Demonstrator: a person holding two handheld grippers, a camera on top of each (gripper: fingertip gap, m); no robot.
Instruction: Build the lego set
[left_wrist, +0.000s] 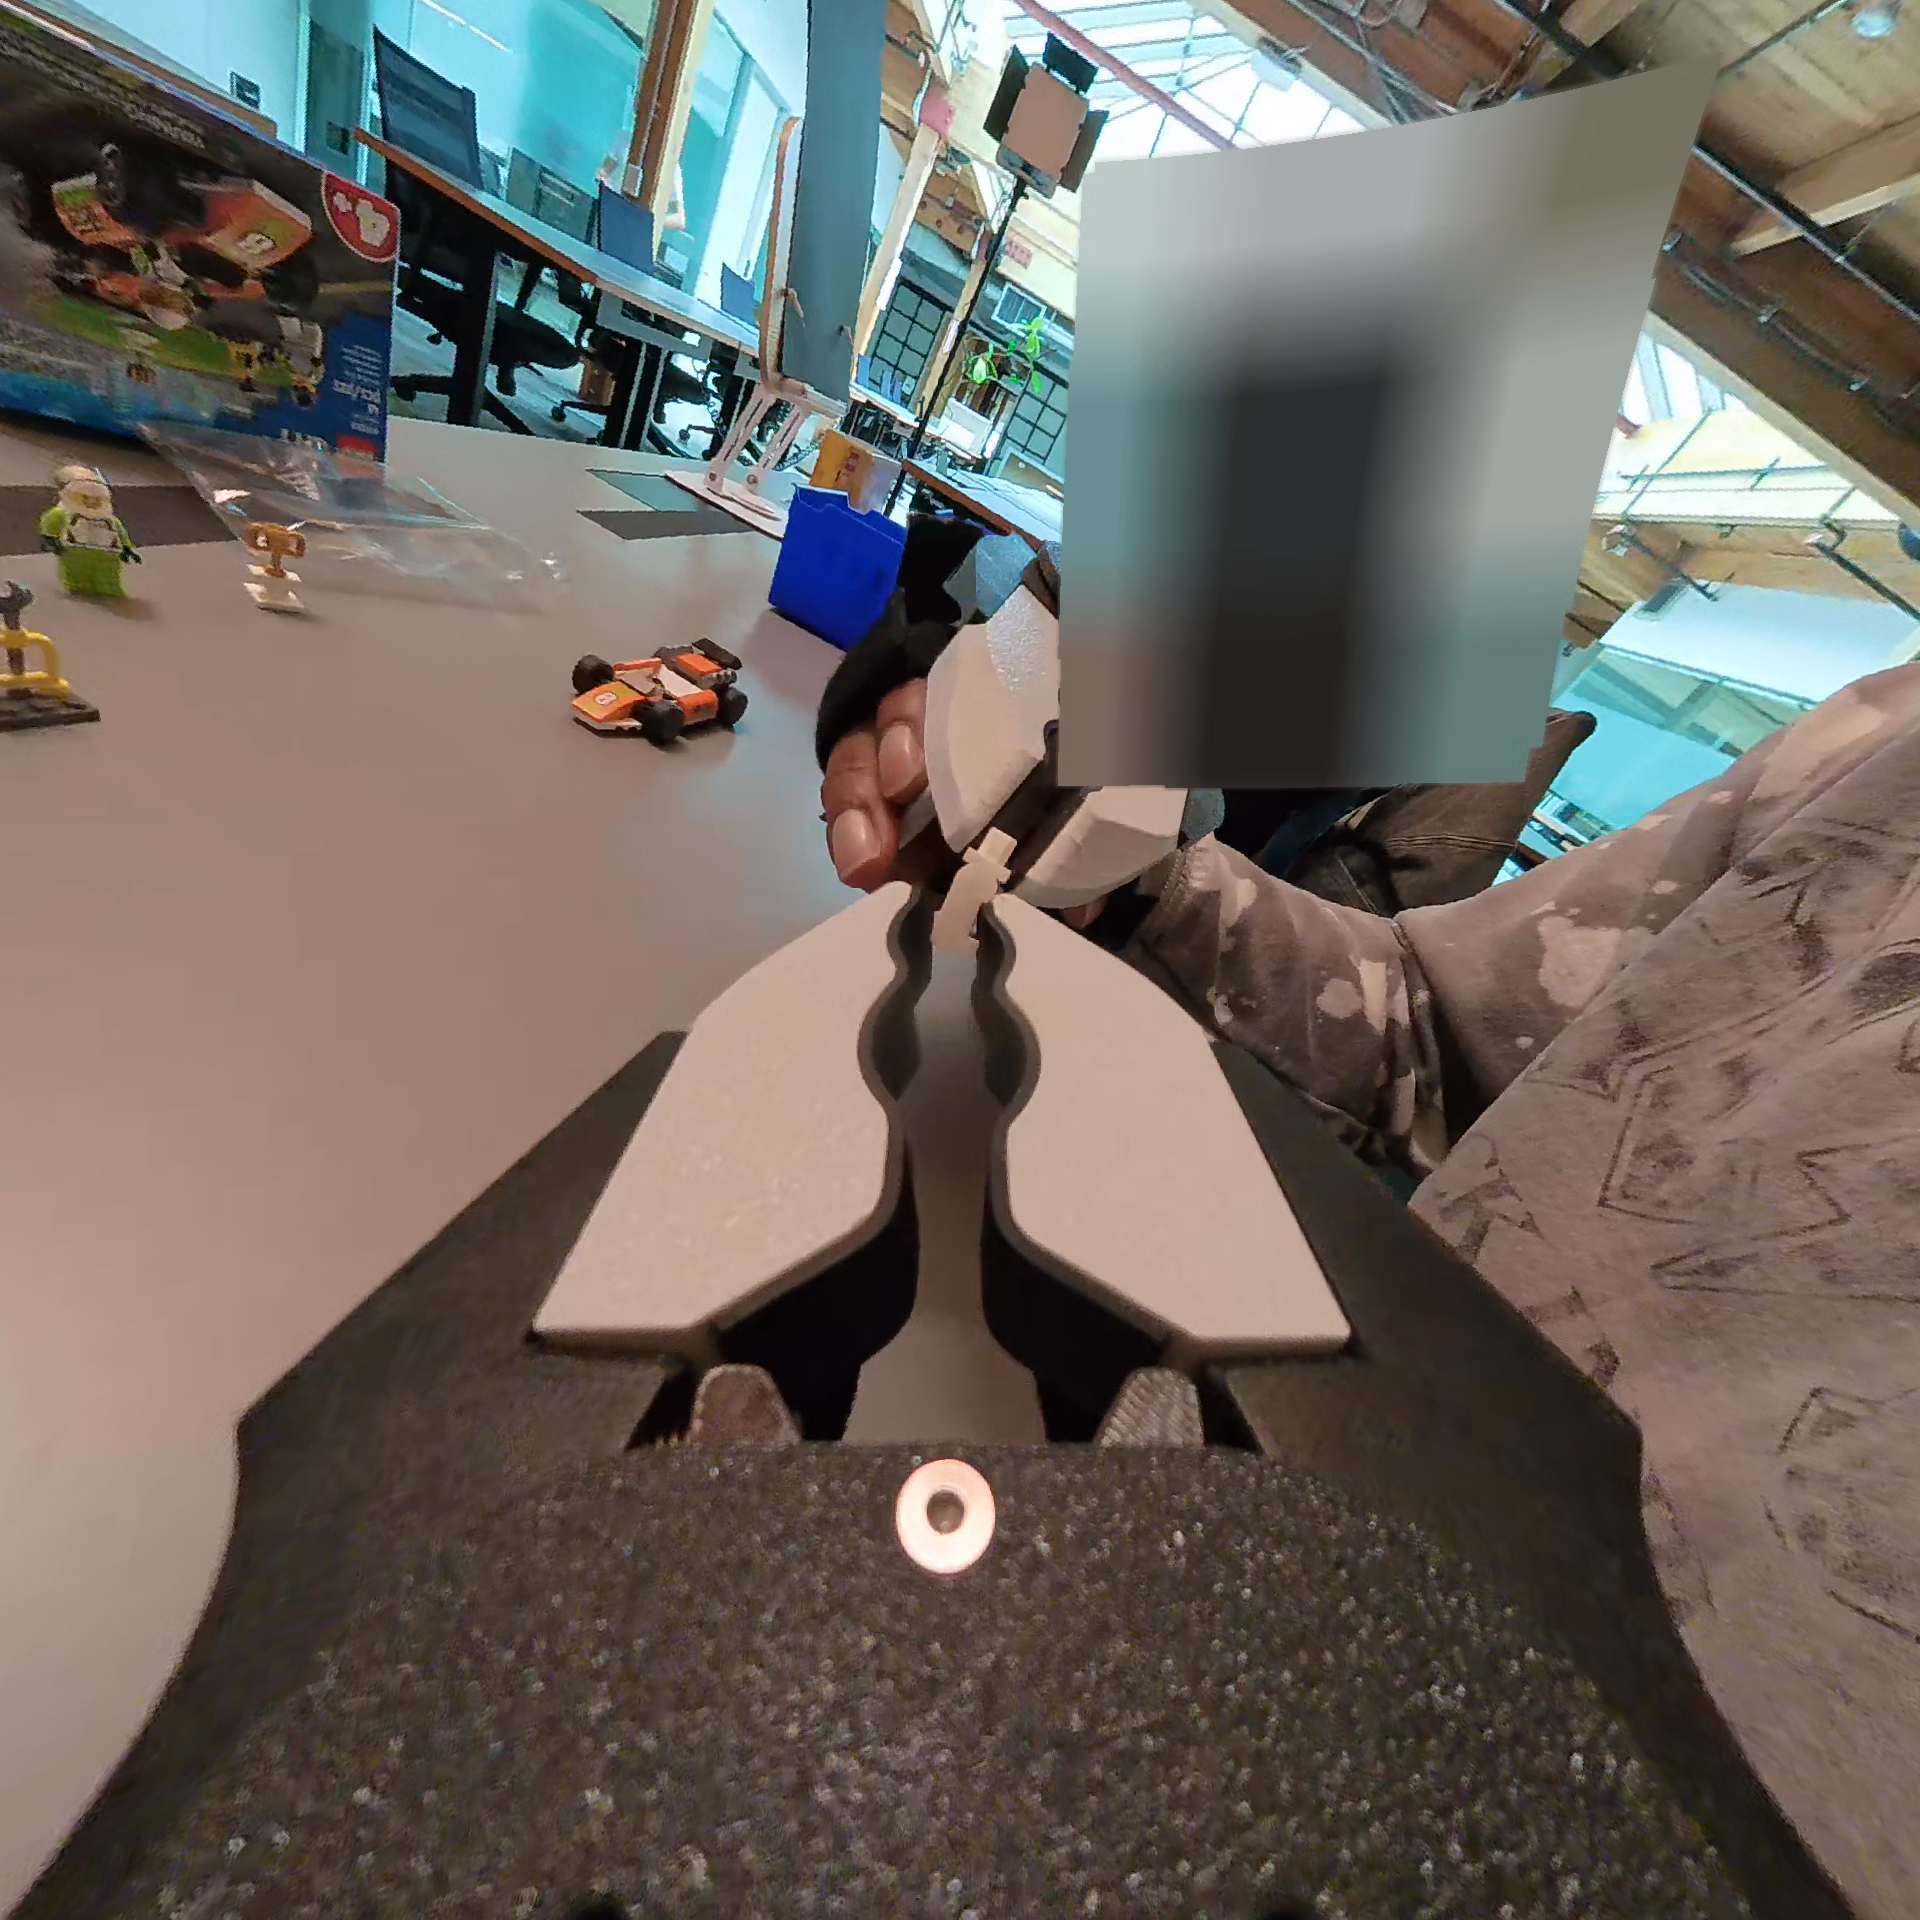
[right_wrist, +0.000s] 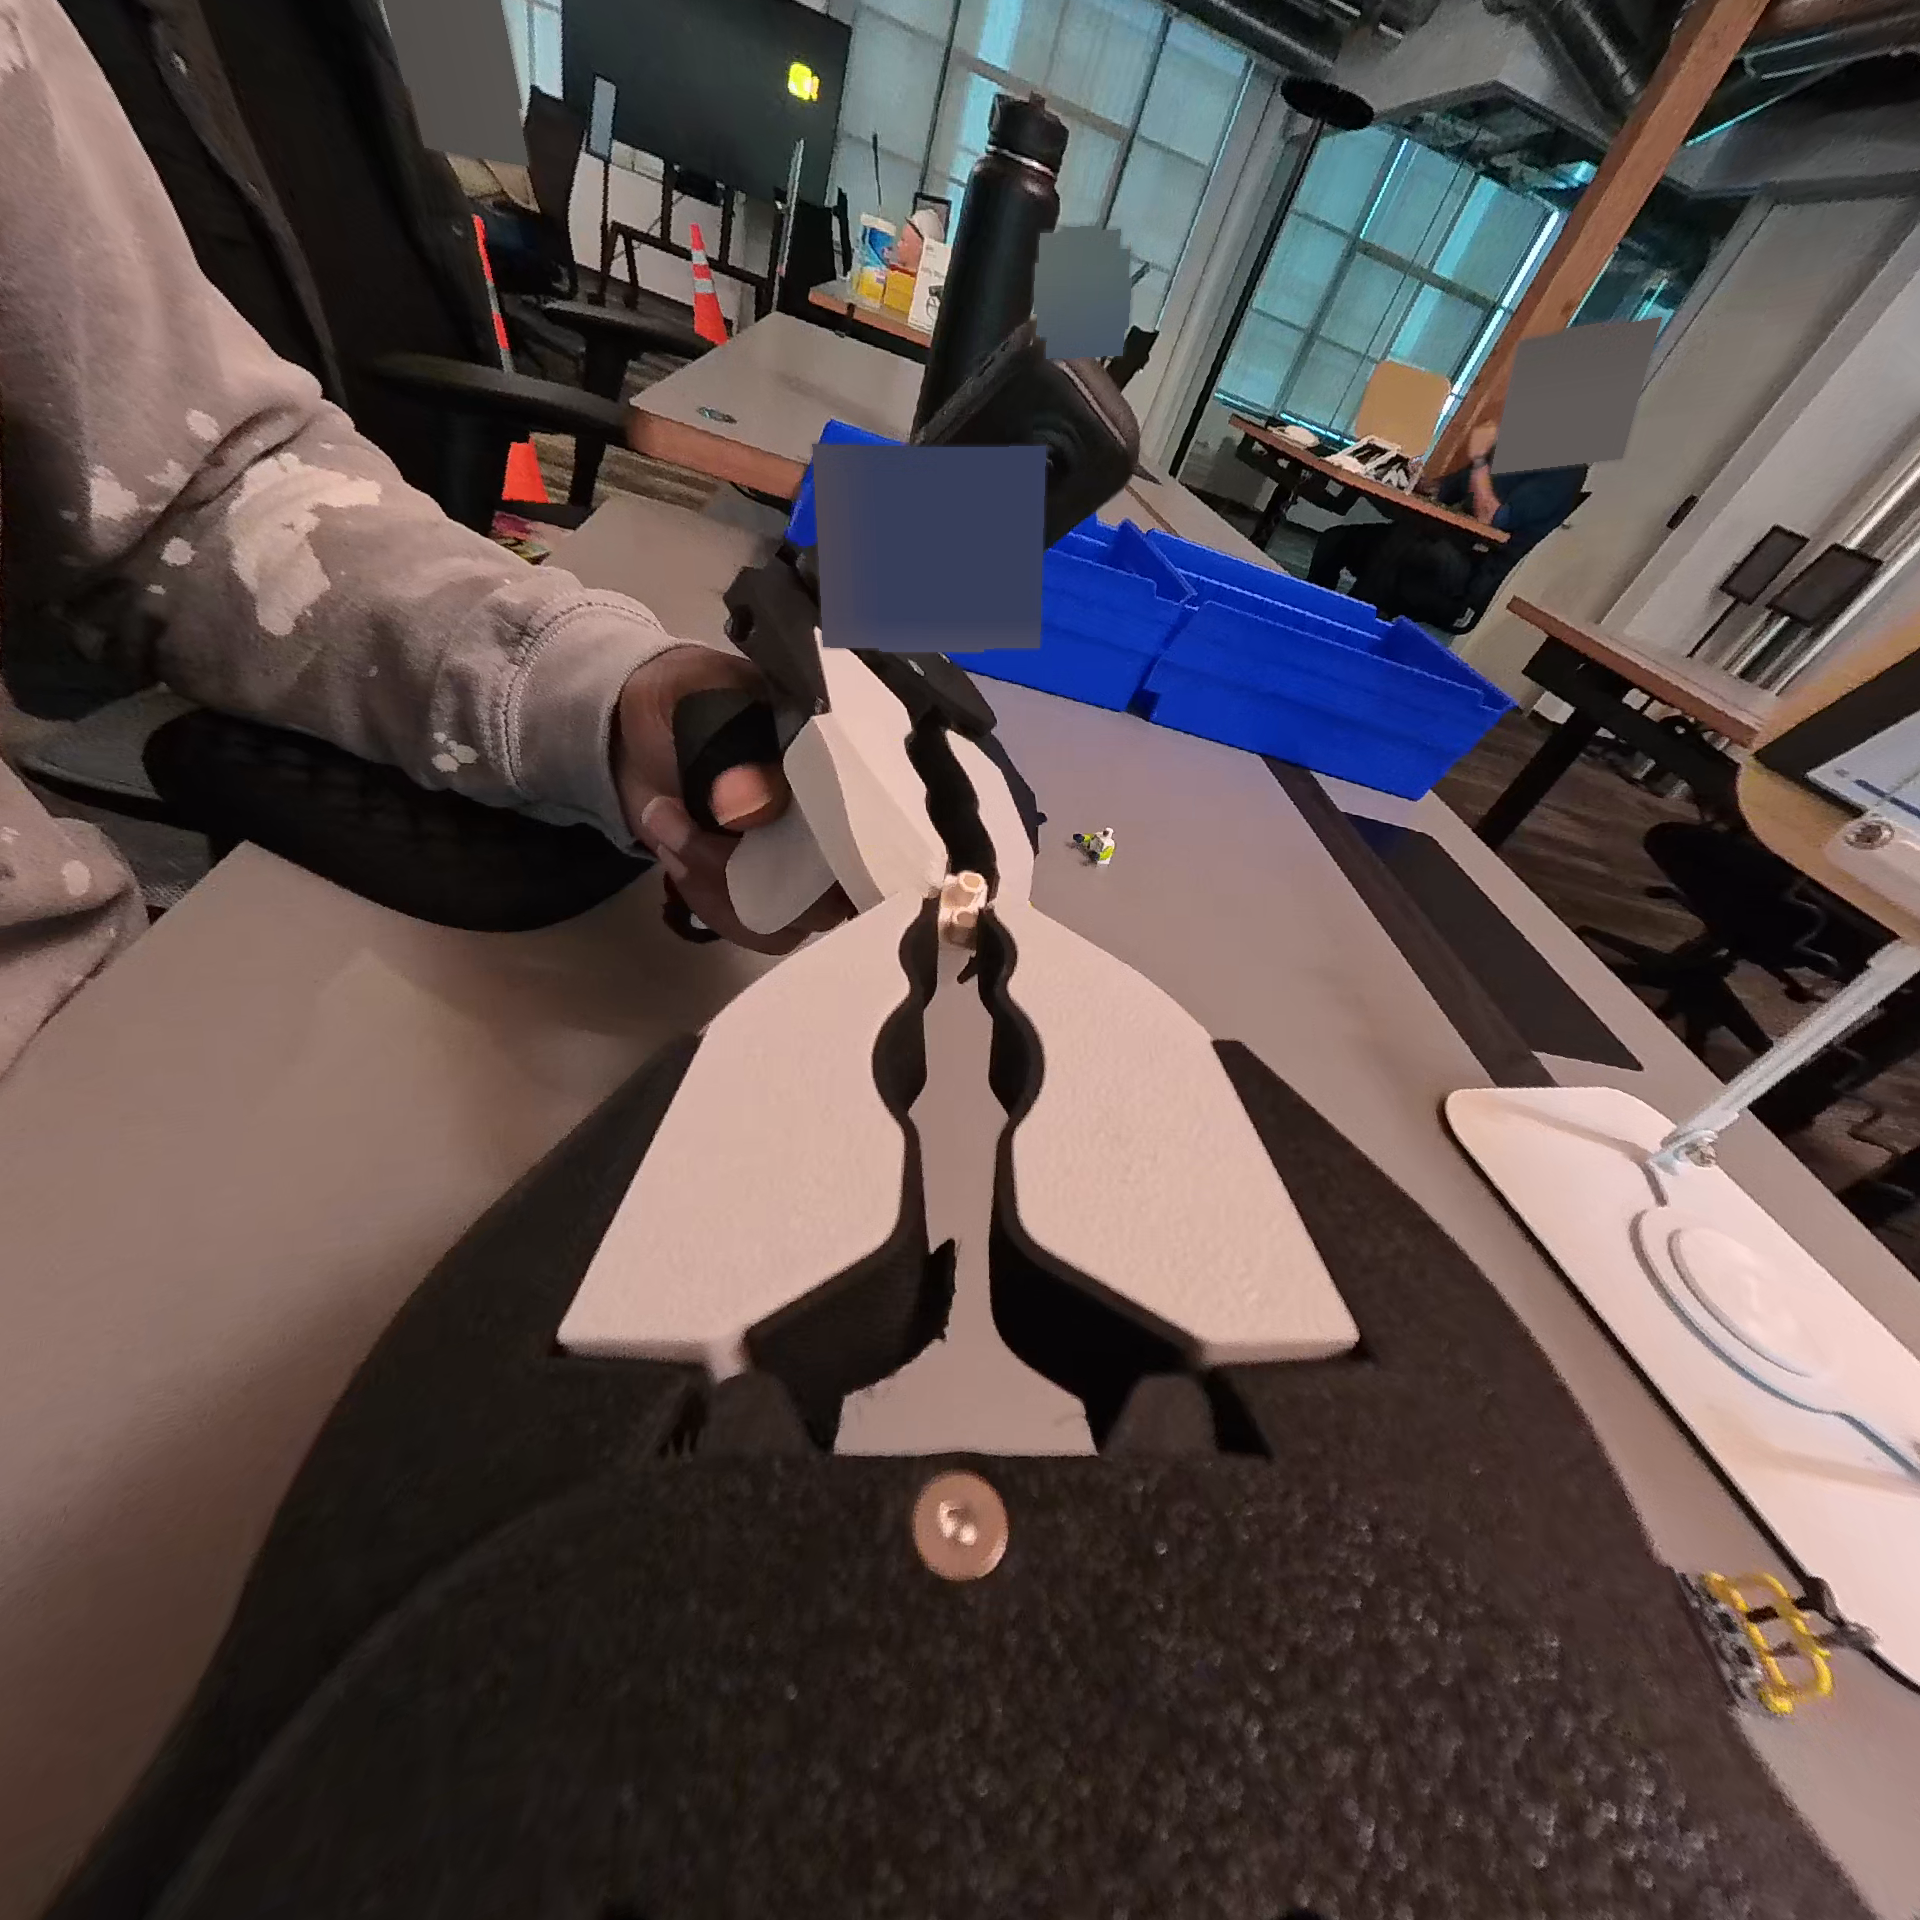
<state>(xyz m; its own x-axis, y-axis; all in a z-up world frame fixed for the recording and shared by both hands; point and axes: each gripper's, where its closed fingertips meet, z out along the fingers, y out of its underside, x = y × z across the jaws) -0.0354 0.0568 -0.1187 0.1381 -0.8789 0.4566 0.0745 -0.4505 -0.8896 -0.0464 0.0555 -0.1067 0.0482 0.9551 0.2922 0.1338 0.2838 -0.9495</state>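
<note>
My left gripper (left_wrist: 951, 909) is shut on the lower end of a small white lego piece (left_wrist: 961, 904), held above the grey table (left_wrist: 364, 987). My right gripper (right_wrist: 961, 920) meets it tip to tip and is shut on the same small piece (right_wrist: 964, 902), which shows a round stud on top. In the left wrist view the right gripper's white fingers (left_wrist: 987, 717) close on the piece's cross-shaped upper end. An orange race car (left_wrist: 660, 691), a green minifigure (left_wrist: 88, 540) and a gold trophy on a white plate (left_wrist: 275, 566) stand on the table to the left.
The lego box (left_wrist: 197, 270) and a clear plastic bag (left_wrist: 353, 520) lie at the far left, with a small yellow and black build (left_wrist: 26, 675). Blue bins (right_wrist: 1299, 644), a black bottle (right_wrist: 1003, 239), a lying minifigure (right_wrist: 1096, 847) and a white stand base (right_wrist: 1662, 1247) show in the right wrist view. My left and right fingertips are right by each other. The green minifigure (left_wrist: 88, 540) is about equally far from each gripper, around 35 cm.
</note>
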